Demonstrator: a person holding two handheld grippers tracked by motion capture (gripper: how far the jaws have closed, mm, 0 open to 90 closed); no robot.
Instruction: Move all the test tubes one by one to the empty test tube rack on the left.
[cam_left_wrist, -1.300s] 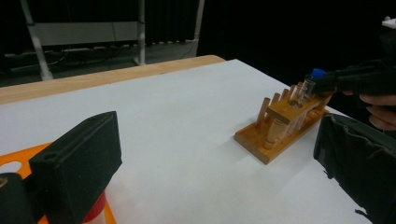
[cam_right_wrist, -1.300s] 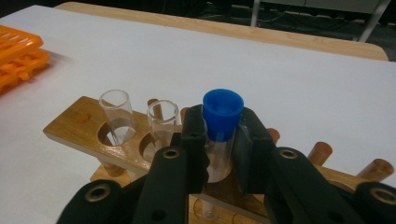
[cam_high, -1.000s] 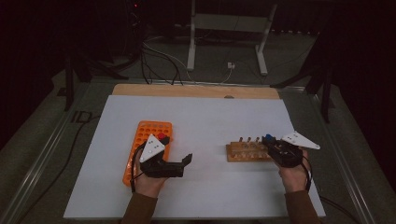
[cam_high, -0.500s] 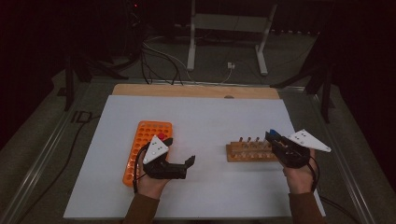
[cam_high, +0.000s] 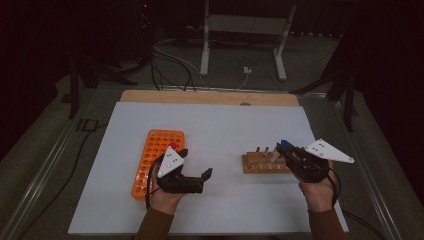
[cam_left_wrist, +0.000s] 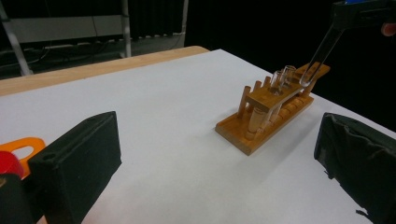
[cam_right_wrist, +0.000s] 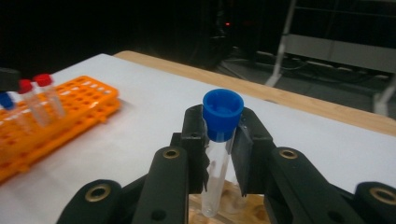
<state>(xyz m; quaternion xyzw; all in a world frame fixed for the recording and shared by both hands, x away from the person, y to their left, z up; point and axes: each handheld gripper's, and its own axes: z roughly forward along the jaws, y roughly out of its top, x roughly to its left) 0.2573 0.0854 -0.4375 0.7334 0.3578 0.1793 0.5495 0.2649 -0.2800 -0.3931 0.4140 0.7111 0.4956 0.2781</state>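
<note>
The tube (cam_right_wrist: 219, 154), blue-capped, sits at centre frame in the right gripper view, pinched just under its cap by the right gripper (cam_right_wrist: 219, 140), its tip above the wooden rack (cam_high: 265, 162). At lower left of the high view, the left gripper (cam_high: 192, 175) has its jaws wide and empty beside the orange rack (cam_high: 150, 160).

A clear tube (cam_right_wrist: 219, 154) with a blue cap (cam_right_wrist: 222, 113) hangs upright, its rounded bottom just above the wooden rack (cam_high: 265, 163) at the sheet's 4 o'clock, where two more open tubes (cam_left_wrist: 282, 79) stand.
</note>
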